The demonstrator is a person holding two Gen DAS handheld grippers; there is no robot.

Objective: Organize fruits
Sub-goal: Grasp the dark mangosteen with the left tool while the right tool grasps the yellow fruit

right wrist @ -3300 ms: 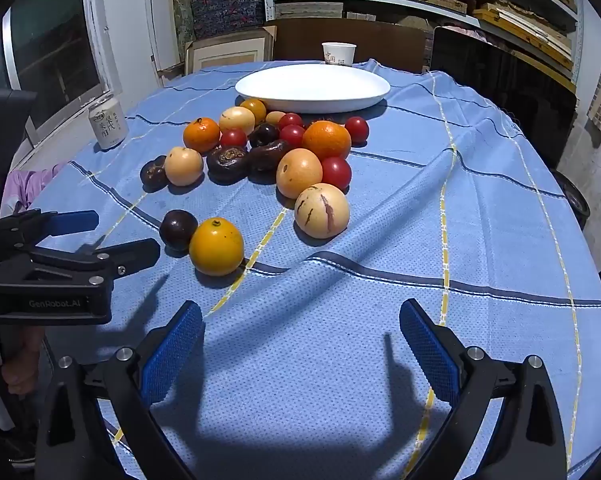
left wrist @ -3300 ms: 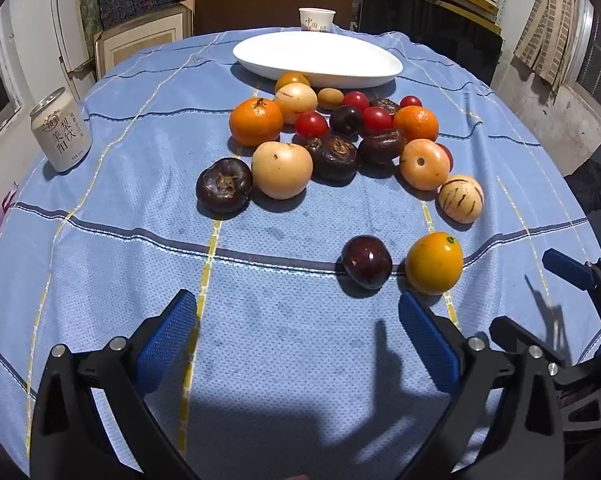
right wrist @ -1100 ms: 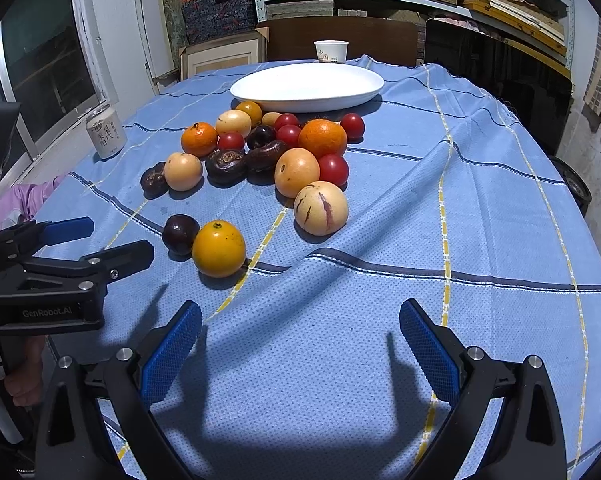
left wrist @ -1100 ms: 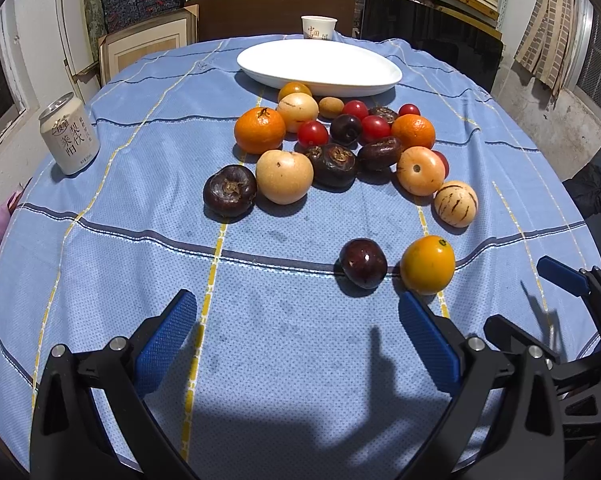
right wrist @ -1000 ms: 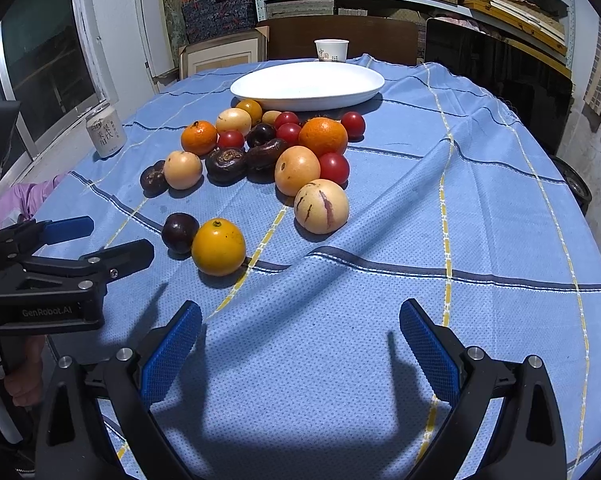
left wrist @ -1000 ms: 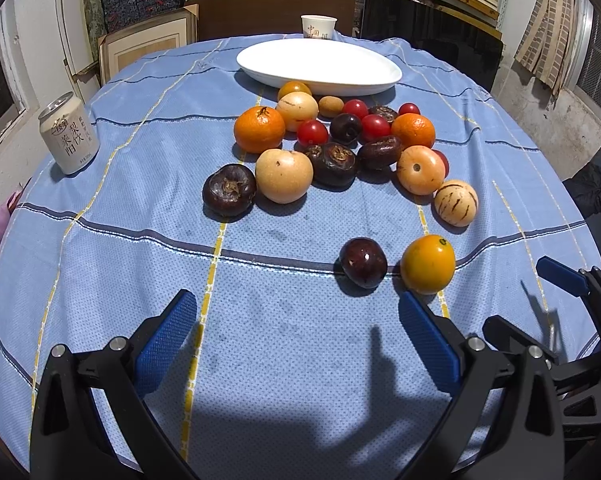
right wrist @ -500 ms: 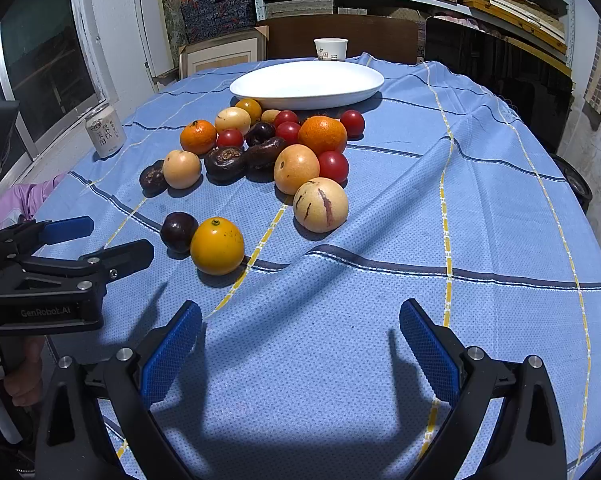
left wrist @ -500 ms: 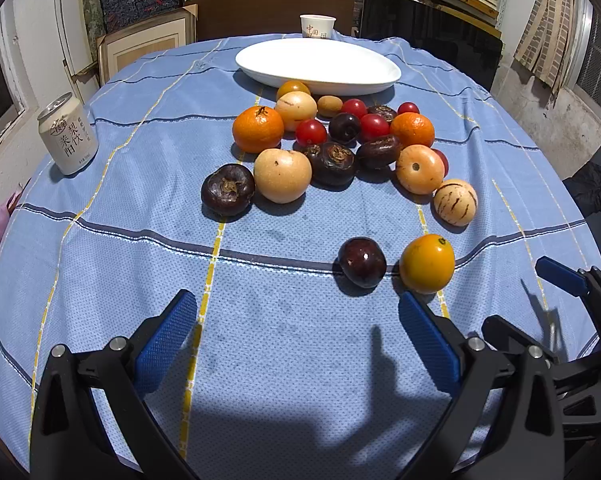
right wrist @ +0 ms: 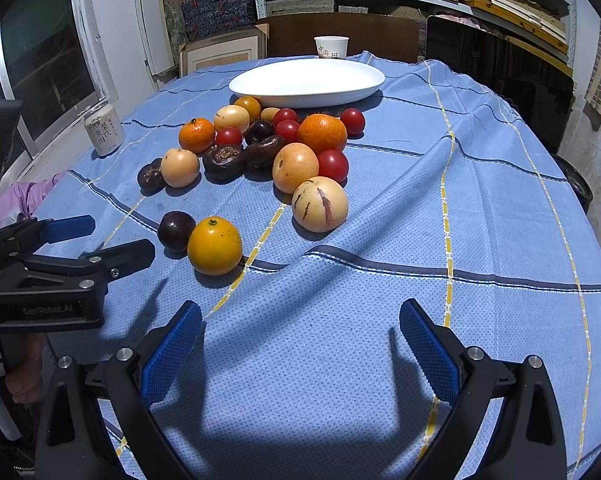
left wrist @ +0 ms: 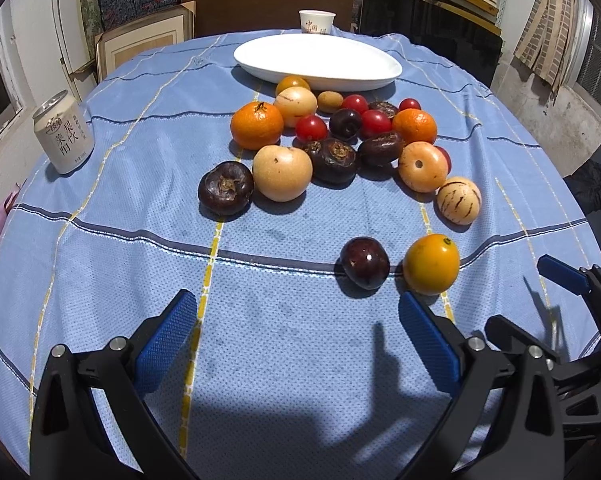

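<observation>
Since the white plate holds nothing and every fruit sits on the surface, I've everything left; both grippers' fingers spread, empty.

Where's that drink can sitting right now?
The can stands upright at the table's left edge in both views, apart from the fruit; its nearest neighbour is the orange to its right.

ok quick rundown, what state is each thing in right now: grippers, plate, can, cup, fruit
left gripper: open, holding nothing
right gripper: open, holding nothing
plate: upright, nothing on it
can: upright, whether opened cannot be told
paper cup: upright, contents hidden
fruit pile: loose on the cloth in front of the plate
dark plum: apart from the pile, beside the orange fruit
</observation>
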